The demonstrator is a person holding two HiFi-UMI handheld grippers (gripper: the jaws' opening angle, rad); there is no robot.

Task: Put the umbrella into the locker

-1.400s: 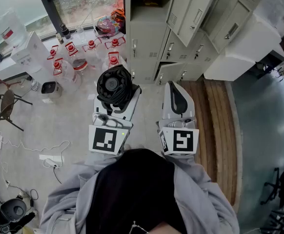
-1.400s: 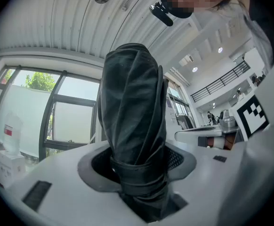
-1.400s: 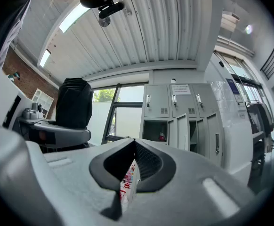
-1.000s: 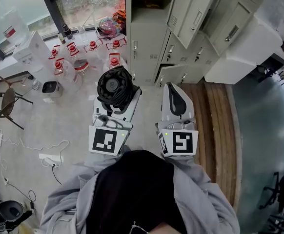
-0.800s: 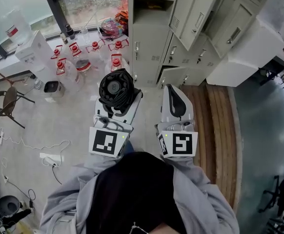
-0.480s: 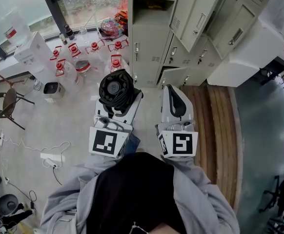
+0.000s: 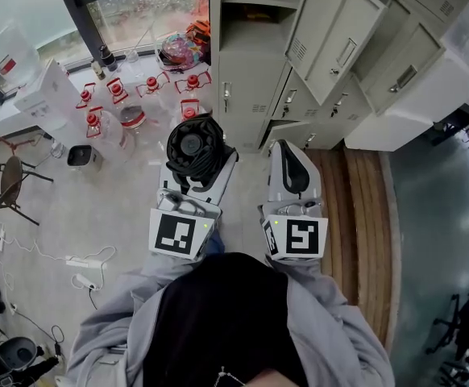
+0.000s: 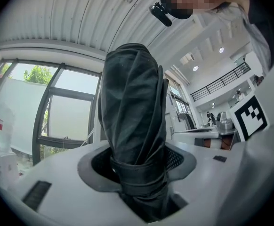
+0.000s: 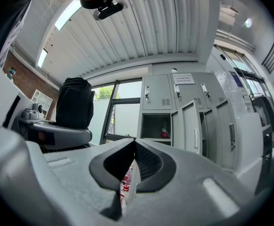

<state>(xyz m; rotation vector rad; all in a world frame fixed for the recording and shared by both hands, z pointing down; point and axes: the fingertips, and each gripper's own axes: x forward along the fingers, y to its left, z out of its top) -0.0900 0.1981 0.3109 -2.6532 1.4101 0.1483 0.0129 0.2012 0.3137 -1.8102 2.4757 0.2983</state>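
The left gripper point(image 7: 198, 161), a white plastic tool with a black-and-white marker cube at its rear, pinches a folded black fabric umbrella point(image 8: 132, 112) between its jaws. The jaws stand partly apart with their dark pads against the bundle on both sides. The umbrella stands upright out of the jaws, and a black strap point(image 8: 138, 171) is wound round its folds just above the grip. In the head view its round top point(image 7: 192, 142) shows above the pale floor, in front of a bank of light grey metal lockers point(image 7: 246, 79) and inside none of them. The right gripper point(image 9: 133, 147), white with its own marker cube, is beside the left one. Its jaws are pressed together with nothing between them. It points toward the lockers. One upper locker compartment point(image 9: 157, 125) is open, its grey door point(image 7: 335, 31) swung out to the right, and a small red-and-white thing point(image 9: 164, 133) is on its shelf. Left of the lockers, clear plastic water bottles with red caps point(image 7: 120, 95) are clustered on the floor below a window. A strip of brown wooden boards point(image 7: 355, 216) runs along the floor on the right.
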